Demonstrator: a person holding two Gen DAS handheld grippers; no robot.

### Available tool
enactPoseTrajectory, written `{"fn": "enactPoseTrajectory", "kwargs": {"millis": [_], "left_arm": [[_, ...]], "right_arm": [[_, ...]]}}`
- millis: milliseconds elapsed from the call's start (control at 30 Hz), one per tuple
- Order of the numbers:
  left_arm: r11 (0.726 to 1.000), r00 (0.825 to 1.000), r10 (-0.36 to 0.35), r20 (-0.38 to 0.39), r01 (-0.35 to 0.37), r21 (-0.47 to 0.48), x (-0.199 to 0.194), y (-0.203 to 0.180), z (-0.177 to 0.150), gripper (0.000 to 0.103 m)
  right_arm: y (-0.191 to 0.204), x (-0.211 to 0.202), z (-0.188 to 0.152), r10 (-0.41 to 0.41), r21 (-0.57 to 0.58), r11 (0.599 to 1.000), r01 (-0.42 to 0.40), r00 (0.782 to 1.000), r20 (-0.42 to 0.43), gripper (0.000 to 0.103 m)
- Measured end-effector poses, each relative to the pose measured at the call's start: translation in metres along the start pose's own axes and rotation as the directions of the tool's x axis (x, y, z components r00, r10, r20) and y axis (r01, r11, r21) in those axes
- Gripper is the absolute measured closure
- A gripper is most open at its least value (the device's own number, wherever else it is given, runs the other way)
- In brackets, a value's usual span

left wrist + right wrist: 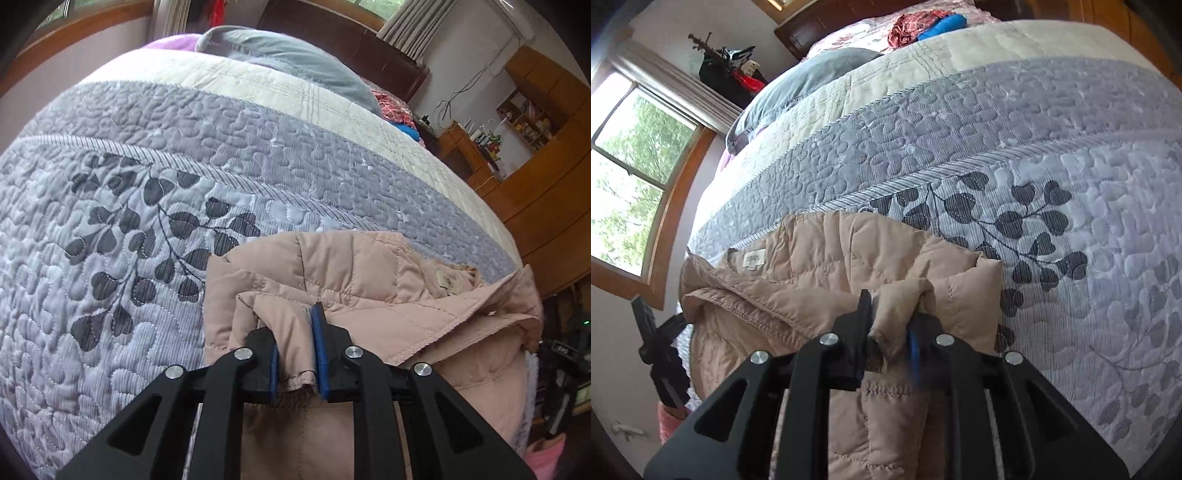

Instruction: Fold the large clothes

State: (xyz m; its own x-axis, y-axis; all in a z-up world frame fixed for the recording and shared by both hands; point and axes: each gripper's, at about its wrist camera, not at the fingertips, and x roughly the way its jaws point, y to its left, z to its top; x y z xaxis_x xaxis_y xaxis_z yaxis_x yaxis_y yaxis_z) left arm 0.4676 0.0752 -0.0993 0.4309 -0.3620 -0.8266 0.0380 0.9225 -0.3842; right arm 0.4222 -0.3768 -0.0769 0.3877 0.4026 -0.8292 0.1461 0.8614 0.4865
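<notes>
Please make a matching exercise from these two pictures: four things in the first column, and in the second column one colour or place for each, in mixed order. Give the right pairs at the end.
Column one:
1. quilted jacket
2. leaf pattern on the bedspread
3. pillow
4. window

Column two:
A. dark grey, printed on pale lilac fabric
B. on the wall beside the bed, with green trees outside
C. dusty pink, lying at the near edge of the bed
D. grey-blue, at the far end of the bed

Right pairs: 1-C, 2-A, 3-D, 4-B
</notes>
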Motion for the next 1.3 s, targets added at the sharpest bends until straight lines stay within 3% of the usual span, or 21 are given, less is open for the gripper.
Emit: {"fn": "enactPoseTrajectory", "kwargs": {"millis": [100, 133, 167, 233, 333, 467, 600, 633, 667, 700, 733, 800, 1000, 1067, 1167, 1300], "left_arm": [[0.991, 0.993, -0.117, -0.011, 0.116, -0.072, -0.018, 0.012, 0.004, 0.071], [0.983, 0.988, -0.156, -0.002, 0.155, -0.097, -0.027, 0.017, 0.004, 0.064], [0.978, 0.984, -0.179, 0.005, 0.178, -0.110, -0.034, 0.020, 0.004, 0.061], [0.977, 0.983, -0.185, 0.023, 0.186, -0.101, -0.051, 0.022, 0.002, 0.060], [0.990, 0.990, -0.133, 0.041, 0.134, -0.030, -0.071, 0.020, -0.011, 0.059], [0.996, 0.999, -0.028, 0.022, 0.026, 0.083, -0.075, 0.016, -0.047, 0.054], [0.988, 1.000, 0.001, -0.016, 0.002, 0.152, -0.064, 0.010, -0.086, 0.053], [0.987, 1.000, 0.000, -0.009, 0.002, 0.160, -0.064, 0.009, -0.092, 0.054], [0.986, 1.000, 0.004, 0.005, -0.005, 0.169, -0.065, 0.006, -0.096, 0.055], [0.984, 1.000, 0.016, 0.022, -0.019, 0.177, -0.065, 0.004, -0.100, 0.062], [0.982, 0.999, 0.023, 0.034, -0.029, 0.184, -0.065, -0.001, -0.102, 0.079], [0.981, 0.998, 0.034, 0.051, -0.043, 0.188, -0.066, -0.009, -0.102, 0.091], [0.979, 0.979, 0.030, 0.204, -0.070, 0.190, -0.092, -0.027, -0.092, 0.094], [0.977, 0.981, 0.065, 0.184, -0.100, 0.189, -0.078, -0.027, -0.087, 0.094], [0.980, 0.991, 0.099, 0.084, -0.112, 0.163, -0.041, -0.011, -0.087, 0.093], [0.982, 0.994, 0.089, 0.060, -0.098, 0.161, -0.017, -0.002, -0.094, 0.090]], "right_arm": [[-0.009, -0.012, -0.003, 0.080, 0.038, 0.996, -0.081, 0.997, 0.009, 0.065], [-0.010, -0.017, -0.004, 0.091, 0.040, 0.995, -0.091, 0.996, 0.018, 0.054], [-0.010, -0.024, -0.004, 0.072, 0.041, 0.996, -0.073, 0.997, 0.036, 0.028], [-0.011, -0.042, -0.009, 0.015, 0.015, 1.000, -0.017, 0.995, 0.103, 0.036], [-0.012, -0.049, -0.021, 0.053, 0.003, 0.999, -0.053, 0.995, 0.082, 0.039], [-0.004, -0.049, -0.051, 0.045, -0.054, 0.998, -0.042, 0.998, 0.053, 0.039], [0.005, -0.037, -0.083, 0.045, -0.097, 0.994, -0.044, 0.999, 0.008, 0.040], [0.007, -0.034, -0.089, 0.042, -0.111, 0.993, -0.042, 0.999, 0.000, 0.045], [0.011, -0.031, -0.094, 0.035, -0.127, 0.991, -0.035, 0.999, -0.006, 0.056], [0.015, -0.027, -0.098, 0.000, -0.147, 0.989, -0.001, 1.000, -0.005, 0.068], [0.018, -0.025, -0.100, -0.037, -0.158, 0.987, 0.037, 0.999, 0.005, 0.075], [0.024, -0.023, -0.098, -0.045, -0.164, 0.985, 0.047, 0.999, 0.015, 0.092], [0.036, -0.047, -0.081, -0.034, -0.152, 0.987, 0.051, 0.993, 0.115, 0.095], [0.034, -0.040, -0.077, -0.081, -0.137, 0.986, 0.095, 0.991, 0.107, 0.095], [0.022, -0.015, -0.078, -0.138, -0.113, 0.983, 0.143, 0.989, 0.052, 0.095], [0.008, 0.016, -0.084, -0.141, -0.102, 0.985, 0.142, 0.990, 0.020, 0.091]]}}
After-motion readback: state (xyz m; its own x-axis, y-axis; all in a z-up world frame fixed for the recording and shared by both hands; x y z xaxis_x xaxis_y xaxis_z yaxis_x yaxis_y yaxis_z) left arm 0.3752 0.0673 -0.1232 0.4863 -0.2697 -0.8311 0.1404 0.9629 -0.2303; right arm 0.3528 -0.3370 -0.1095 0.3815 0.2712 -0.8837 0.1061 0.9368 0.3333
